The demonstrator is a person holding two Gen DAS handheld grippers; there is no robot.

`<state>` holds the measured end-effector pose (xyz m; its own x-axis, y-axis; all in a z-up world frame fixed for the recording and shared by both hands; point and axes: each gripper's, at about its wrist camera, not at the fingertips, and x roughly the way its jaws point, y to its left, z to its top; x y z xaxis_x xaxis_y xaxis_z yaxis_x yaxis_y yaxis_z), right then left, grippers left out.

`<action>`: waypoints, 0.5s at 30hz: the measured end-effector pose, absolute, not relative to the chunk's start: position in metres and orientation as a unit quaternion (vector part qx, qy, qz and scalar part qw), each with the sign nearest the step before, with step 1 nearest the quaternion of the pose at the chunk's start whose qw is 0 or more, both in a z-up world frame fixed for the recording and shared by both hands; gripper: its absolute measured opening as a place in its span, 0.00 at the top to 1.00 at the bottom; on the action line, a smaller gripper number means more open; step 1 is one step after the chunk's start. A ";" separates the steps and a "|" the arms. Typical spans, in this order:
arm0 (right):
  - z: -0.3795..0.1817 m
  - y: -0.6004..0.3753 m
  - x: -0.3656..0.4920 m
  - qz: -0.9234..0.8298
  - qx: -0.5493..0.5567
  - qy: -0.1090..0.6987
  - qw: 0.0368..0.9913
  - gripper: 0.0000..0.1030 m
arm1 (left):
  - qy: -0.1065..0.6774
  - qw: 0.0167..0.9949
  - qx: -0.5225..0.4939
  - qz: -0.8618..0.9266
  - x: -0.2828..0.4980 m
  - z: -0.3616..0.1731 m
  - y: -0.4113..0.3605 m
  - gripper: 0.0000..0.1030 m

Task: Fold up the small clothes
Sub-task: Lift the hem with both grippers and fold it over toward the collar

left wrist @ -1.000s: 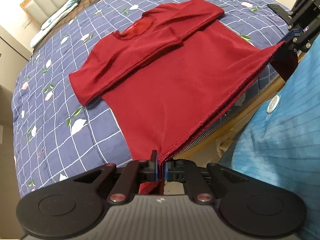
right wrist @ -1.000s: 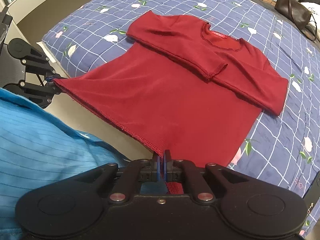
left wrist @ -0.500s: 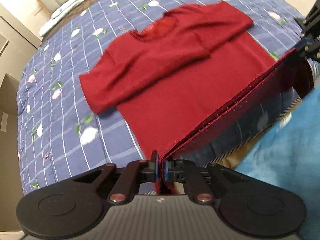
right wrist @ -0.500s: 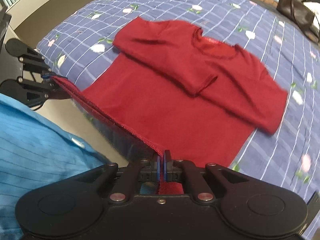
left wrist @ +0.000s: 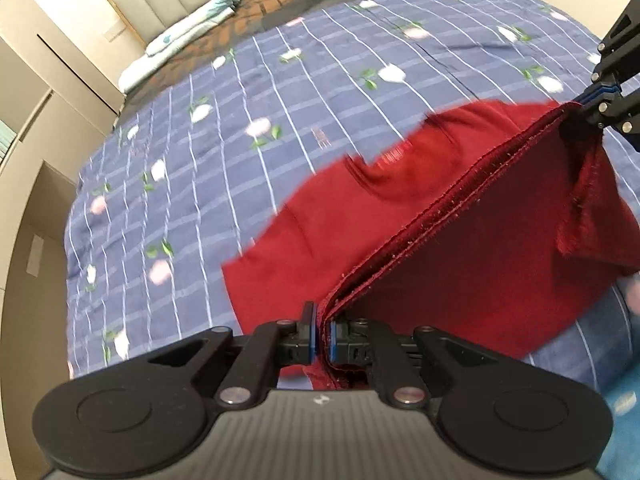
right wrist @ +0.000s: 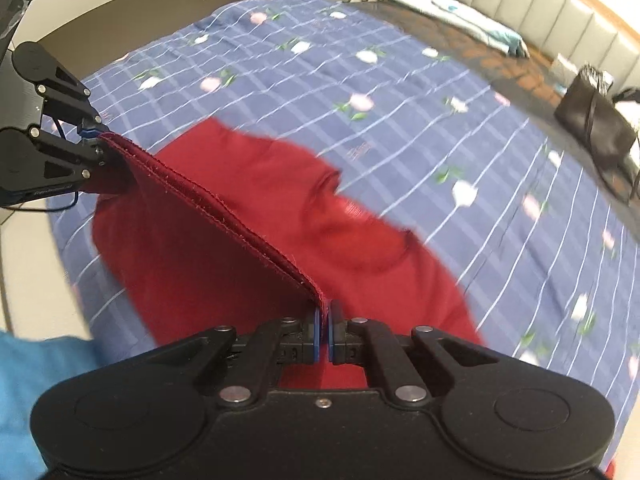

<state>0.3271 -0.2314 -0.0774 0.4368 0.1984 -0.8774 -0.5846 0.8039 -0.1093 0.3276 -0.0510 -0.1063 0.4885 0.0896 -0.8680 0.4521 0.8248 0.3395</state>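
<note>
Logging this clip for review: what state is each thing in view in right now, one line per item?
red shirt: hem lifted taut between both grippers, body partly on the bed, image blurred.
left gripper: shut on one hem corner.
right gripper: shut on the other hem corner.
bedspread: spread flat over the bed.
dark handbag: standing upright near the headboard; open or closed cannot be told.

Bedspread [right wrist: 400, 80] lies open beyond the red shirt [right wrist: 360, 240]; a black bag [right wrist: 596, 128] stands well apart, near the headboard [right wrist: 540, 0].
</note>
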 end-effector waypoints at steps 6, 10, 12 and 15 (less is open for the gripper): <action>-0.078 -0.245 0.394 0.234 -0.198 0.471 0.827 0.97 | 0.495 0.825 0.256 -0.093 0.392 -0.107 -0.064 0.94; -0.086 -0.253 0.428 0.231 -0.187 0.482 0.824 0.97 | 0.503 0.822 0.254 -0.086 0.426 -0.115 -0.071 0.94; -0.091 -0.256 0.439 0.230 -0.180 0.490 0.821 0.97 | 0.510 0.818 0.252 -0.083 0.438 -0.121 -0.073 0.94; -0.101 -0.258 0.452 0.228 -0.172 0.502 0.816 0.97 | 0.529 0.810 0.243 -0.074 0.455 -0.132 -0.076 0.94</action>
<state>0.4516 -0.2577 -0.1011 0.3925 0.1990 -0.8980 -0.5443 0.8373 -0.0523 0.4555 -0.0762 -0.1320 0.4302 0.1375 -0.8922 0.3760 0.8712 0.3155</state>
